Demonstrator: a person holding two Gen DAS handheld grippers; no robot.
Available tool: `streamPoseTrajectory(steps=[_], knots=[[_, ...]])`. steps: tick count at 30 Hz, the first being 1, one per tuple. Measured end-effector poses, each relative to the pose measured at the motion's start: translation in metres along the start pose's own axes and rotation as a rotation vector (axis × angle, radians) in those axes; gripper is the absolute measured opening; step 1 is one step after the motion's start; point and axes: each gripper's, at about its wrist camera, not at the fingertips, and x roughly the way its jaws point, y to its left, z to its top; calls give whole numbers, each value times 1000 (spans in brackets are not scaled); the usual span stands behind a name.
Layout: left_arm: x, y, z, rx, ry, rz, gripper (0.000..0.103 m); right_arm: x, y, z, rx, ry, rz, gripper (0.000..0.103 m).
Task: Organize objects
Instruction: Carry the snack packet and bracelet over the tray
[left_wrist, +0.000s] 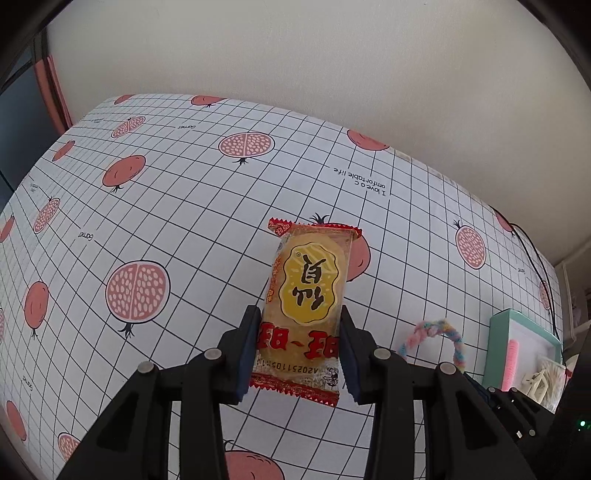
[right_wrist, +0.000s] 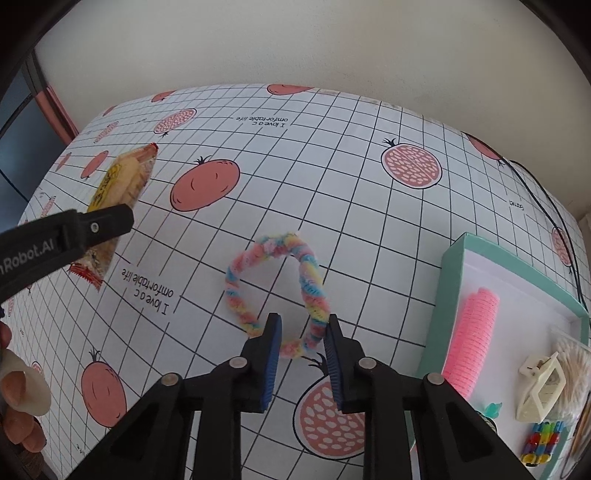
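A: The surface (left_wrist: 192, 229) under your tools has a white cloth with a black grid and pink pomegranates, and a plain pale wall stands behind it. What does your left claw (left_wrist: 299, 350) carry?

B: It is clamped on the snack packet (left_wrist: 308, 291), at the lower half, one pad on each long edge. In the left wrist view the packet stands in the middle of the frame, lifted off the cloth. I think you hold it by the edges so the cracker inside does not break.

A: And the right claw (right_wrist: 301, 360)?

B: Its jaws are apart, one on each side of the near arc of the fuzzy pastel ring (right_wrist: 275, 286), which lies flat in the middle of the right wrist view. They do not press it yet, as far as I can tell.

A: Where should these things go?

B: Probably into the green box (right_wrist: 452, 258) at the right edge of the frame. The pink roll (right_wrist: 471, 339) and the cream hair clip (right_wrist: 541, 387) already lie inside it.
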Motion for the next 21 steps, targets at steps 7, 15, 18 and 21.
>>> streamPoseTrajectory(steps=[7,15,18,21], knots=[[1,-2,0,26,6,-12,42,3,-5,-2,17,2,-6,13],[1,-4,-1,64,10,-25,42,3,-4,-3,-1,-13,-22,10],[-1,-5,-1,77,3,-31,42,3,-7,-3,25,-14,-2,8],[-5,-5,1,83,-10,-35,42,-1,-9,-2,30,-21,11,8]])
